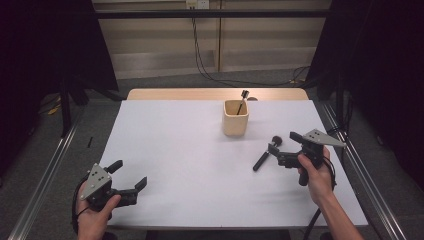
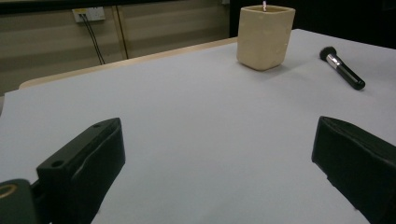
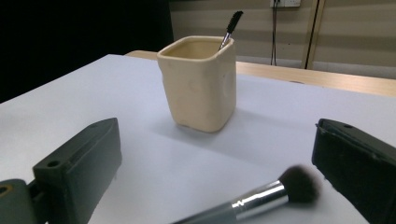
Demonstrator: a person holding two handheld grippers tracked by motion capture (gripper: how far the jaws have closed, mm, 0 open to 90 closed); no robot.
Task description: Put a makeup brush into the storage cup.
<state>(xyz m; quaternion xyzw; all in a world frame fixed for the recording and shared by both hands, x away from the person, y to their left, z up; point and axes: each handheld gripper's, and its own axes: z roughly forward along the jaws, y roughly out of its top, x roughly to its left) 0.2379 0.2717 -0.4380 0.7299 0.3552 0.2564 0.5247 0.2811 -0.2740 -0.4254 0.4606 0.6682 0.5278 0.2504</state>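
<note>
A cream square cup (image 1: 235, 117) stands on the white table (image 1: 190, 165) at the back centre, and a thin black-tipped brush (image 1: 243, 98) leans inside it. A black-handled makeup brush (image 1: 264, 155) lies flat to the cup's front right. My right gripper (image 1: 281, 142) is open just above that brush. In the right gripper view the brush (image 3: 261, 198) lies low between the spread jaws, its bristle head near the right one, with the cup (image 3: 201, 84) beyond. My left gripper (image 1: 129, 174) is open and holds nothing at the front left. Its view shows the cup (image 2: 265, 37) and brush (image 2: 342, 70) far off.
The white sheet covers a wooden tabletop whose far edge (image 1: 215, 93) shows behind the cup. Metal rails (image 1: 55, 165) run along both sides of the table. Cables (image 1: 210, 75) hang down the back wall to the floor. Bare table stretches between the two grippers.
</note>
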